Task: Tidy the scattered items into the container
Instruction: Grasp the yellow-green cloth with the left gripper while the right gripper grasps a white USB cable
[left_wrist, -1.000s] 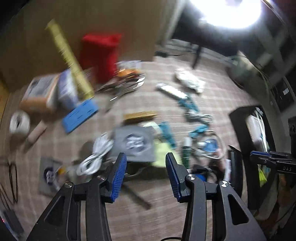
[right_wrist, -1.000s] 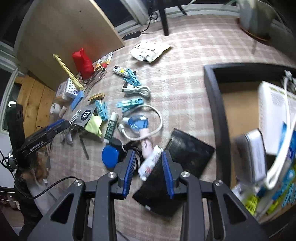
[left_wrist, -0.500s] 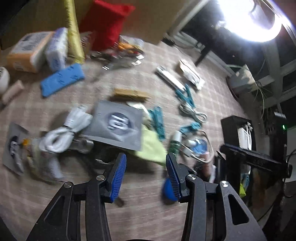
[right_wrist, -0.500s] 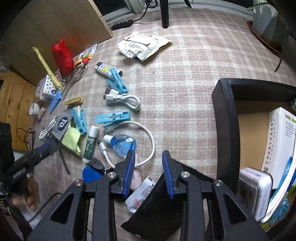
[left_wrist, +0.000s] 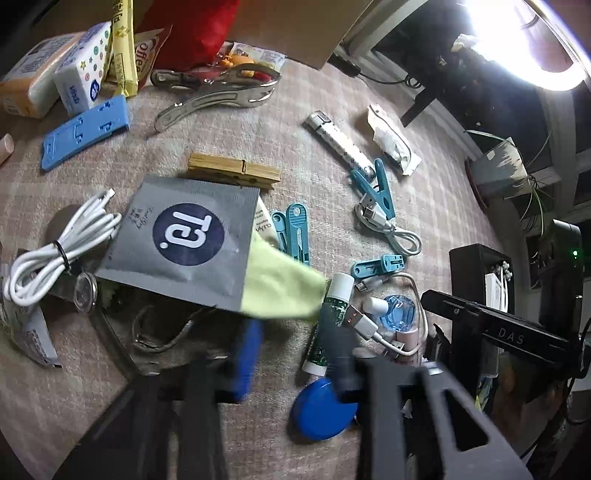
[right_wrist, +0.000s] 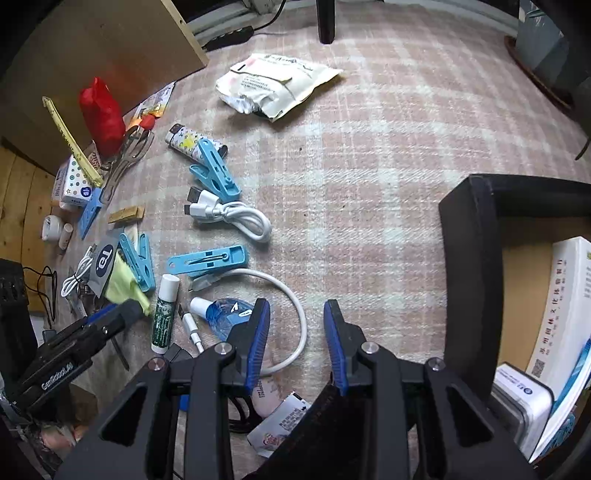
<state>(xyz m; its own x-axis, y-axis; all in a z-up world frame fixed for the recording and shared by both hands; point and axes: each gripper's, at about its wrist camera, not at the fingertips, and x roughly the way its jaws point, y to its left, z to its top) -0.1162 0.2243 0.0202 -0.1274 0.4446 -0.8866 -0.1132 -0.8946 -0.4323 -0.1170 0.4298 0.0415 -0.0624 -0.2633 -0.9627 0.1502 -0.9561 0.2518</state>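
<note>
Since a second ago I've dropped my left hand-held gripper (left_wrist: 295, 350) down to the yellow-green cloth (left_wrist: 280, 291) poking from under the grey sachet (left_wrist: 177, 243) on the checked tabletop (right_wrist: 369, 184), and its blurred jaws are closing either side of the cloth's corner, not visibly pinching yet. It looks light and floppy, so I'd take that free edge. My right hand-held gripper (right_wrist: 295, 339) hangs half-open and empty beside the black container (right_wrist: 472, 280)

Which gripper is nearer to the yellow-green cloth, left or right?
Left. The left gripper, its jaws closing, sits right at the yellow-green cloth. The right gripper is farther away, over the white cable loop.
</note>
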